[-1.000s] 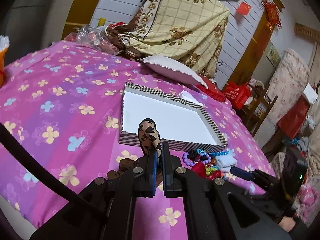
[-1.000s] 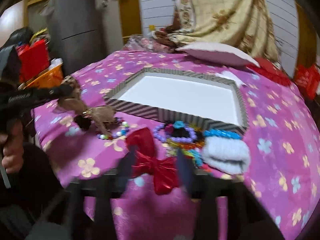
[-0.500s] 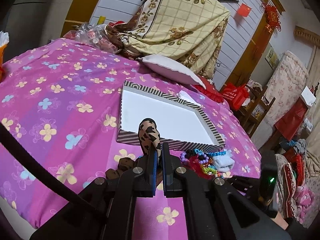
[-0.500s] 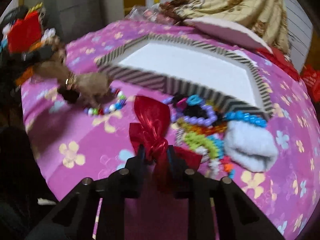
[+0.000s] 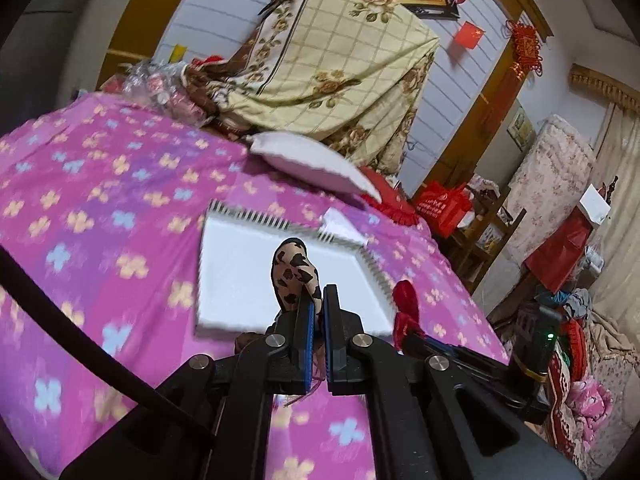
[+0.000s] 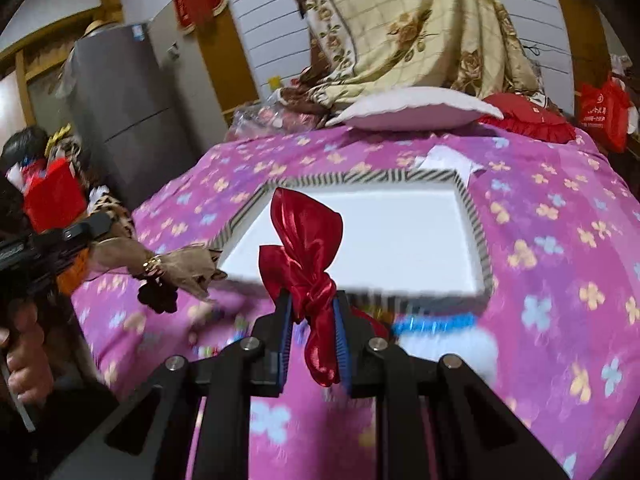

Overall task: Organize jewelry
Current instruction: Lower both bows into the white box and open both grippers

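Observation:
My left gripper (image 5: 318, 300) is shut on a leopard-print bow (image 5: 294, 270) and holds it above the near edge of the white tray with a striped rim (image 5: 248, 212). The bow also shows at the left of the right wrist view (image 6: 176, 264), hanging from the left gripper. My right gripper (image 6: 312, 308) is shut on a red satin bow (image 6: 306, 236), lifted above the striped tray's (image 6: 352, 178) near edge. The red bow shows in the left wrist view (image 5: 406, 304) too. Blurred beads and a blue bracelet (image 6: 434, 326) lie on the pink floral cloth below.
A white pillow (image 6: 416, 110) and a red cushion (image 6: 528, 114) lie behind the tray, with a draped floral blanket (image 5: 336, 60) beyond. A white paper scrap (image 6: 446, 158) lies at the tray's far corner. A grey fridge (image 6: 120, 104) stands left.
My right gripper closed on the red bow and lifted it off the cloth toward the tray. My left gripper moved up and forward over the tray with the leopard bow.

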A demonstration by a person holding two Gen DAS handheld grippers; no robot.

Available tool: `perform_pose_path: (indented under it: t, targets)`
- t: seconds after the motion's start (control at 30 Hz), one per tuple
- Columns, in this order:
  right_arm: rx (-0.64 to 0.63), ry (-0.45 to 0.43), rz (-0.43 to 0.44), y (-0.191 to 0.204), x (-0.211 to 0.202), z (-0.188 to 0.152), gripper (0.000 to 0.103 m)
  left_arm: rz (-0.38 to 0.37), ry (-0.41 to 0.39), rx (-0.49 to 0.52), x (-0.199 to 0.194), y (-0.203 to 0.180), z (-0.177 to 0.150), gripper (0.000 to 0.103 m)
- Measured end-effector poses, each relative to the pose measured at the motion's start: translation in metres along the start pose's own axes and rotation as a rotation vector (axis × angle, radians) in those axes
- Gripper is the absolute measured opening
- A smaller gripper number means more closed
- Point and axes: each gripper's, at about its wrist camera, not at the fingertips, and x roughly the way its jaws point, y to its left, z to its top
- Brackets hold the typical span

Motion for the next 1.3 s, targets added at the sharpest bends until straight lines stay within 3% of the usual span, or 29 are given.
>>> perform_pose_path:
  t: [0.2, 0.43, 0.63, 0.7, 0.87, 1.07, 1.3]
  targets:
    - [0.04, 0.041, -0.054, -0.021, 0.044, 0.042, 0.02, 0.019, -0.019, 0.052, 0.047, -0.01, 0.045, 0.0]
    - [0.056, 0.105, -0.134, -0.043, 0.106, 0.08, 0.02, 0.075, 0.065, 0.057, 0.138, 0.014, 0.076, 0.0]
    - [0.08, 0.205, -0.258, -0.071, 0.149, 0.083, 0.02, 0.093, 0.092, 0.078, 0.194, 0.025, 0.092, 0.0]
    - [0.105, 0.21, -0.256, -0.081, 0.157, 0.083, 0.022, 0.109, 0.105, 0.067, 0.206, 0.031, 0.091, 0.0]
    - [0.13, 0.165, -0.267, -0.085, 0.151, 0.087, 0.046, 0.161, 0.142, -0.003, 0.207, 0.053, 0.084, 0.002]
    - [0.126, 0.078, -0.257, -0.081, 0.104, 0.082, 0.048, 0.197, 0.091, -0.065, 0.164, 0.068, 0.082, 0.005]
    - [0.095, 0.069, -0.293, -0.077, 0.037, 0.034, 0.051, 0.199, 0.127, -0.078, 0.126, 0.07, 0.043, 0.005]
